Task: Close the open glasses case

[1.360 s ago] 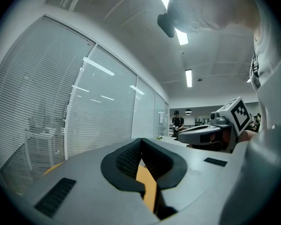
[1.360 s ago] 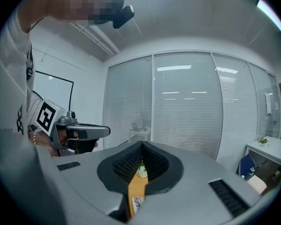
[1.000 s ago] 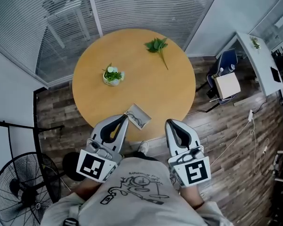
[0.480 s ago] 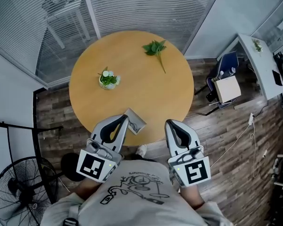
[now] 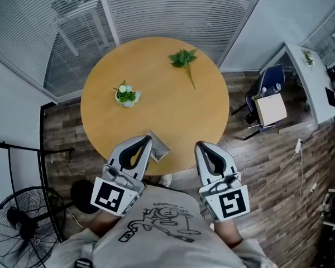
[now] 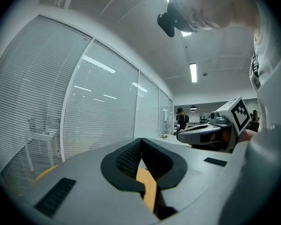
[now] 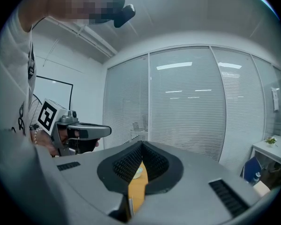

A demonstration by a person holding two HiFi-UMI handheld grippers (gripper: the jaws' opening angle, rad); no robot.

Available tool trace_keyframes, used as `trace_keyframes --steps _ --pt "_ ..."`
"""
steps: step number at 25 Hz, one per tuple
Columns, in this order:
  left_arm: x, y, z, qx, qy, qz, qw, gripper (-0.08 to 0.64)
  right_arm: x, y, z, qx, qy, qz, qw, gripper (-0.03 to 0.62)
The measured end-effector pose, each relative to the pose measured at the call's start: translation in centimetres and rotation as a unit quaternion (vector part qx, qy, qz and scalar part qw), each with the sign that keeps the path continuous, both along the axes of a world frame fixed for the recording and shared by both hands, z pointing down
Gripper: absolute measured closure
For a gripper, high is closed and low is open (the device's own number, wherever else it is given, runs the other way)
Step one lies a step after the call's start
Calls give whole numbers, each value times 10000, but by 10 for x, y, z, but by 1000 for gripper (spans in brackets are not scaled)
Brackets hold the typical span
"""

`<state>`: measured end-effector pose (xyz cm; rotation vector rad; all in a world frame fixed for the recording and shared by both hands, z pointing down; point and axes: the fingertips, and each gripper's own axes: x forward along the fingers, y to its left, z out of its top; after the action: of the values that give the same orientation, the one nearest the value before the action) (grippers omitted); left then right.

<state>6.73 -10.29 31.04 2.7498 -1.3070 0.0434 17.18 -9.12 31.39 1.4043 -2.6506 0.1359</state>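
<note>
1. Glasses case (image 5: 159, 148), head view: lies open at the near edge of the round wooden table (image 5: 162, 113). The tip of the left gripper (image 5: 148, 140) overlaps its left end; contact cannot be told. The right gripper (image 5: 199, 146) is off the table edge, apart from the case. A small potted plant (image 5: 125, 95) and a leafy sprig (image 5: 183, 58) lie farther back on the table, well apart.
2. Left gripper view: the left gripper (image 6: 141, 140) has its jaws pressed together at the tip, nothing between them. A strip of orange tabletop shows through the gap behind. The right gripper (image 6: 210, 131) is level beside it.
3. Right gripper view: the right gripper (image 7: 141, 145) has its jaws likewise together and empty. The left gripper (image 7: 82, 132) shows at left.
</note>
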Motion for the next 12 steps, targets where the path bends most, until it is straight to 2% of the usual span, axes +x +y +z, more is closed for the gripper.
trace_keyframes --steps 4,8,12 --pt "3 -3 0 17 -16 13 10000 540 3 -2 5 -61 23 -36 10000 583" --pt "-3 -8 0 19 -32 20 10000 540 -4 -10 -2 78 -179 51 9998 583" --pt "-13 -17 1 5 -43 65 10000 540 -13 -14 4 -22 -37 54 10000 583"
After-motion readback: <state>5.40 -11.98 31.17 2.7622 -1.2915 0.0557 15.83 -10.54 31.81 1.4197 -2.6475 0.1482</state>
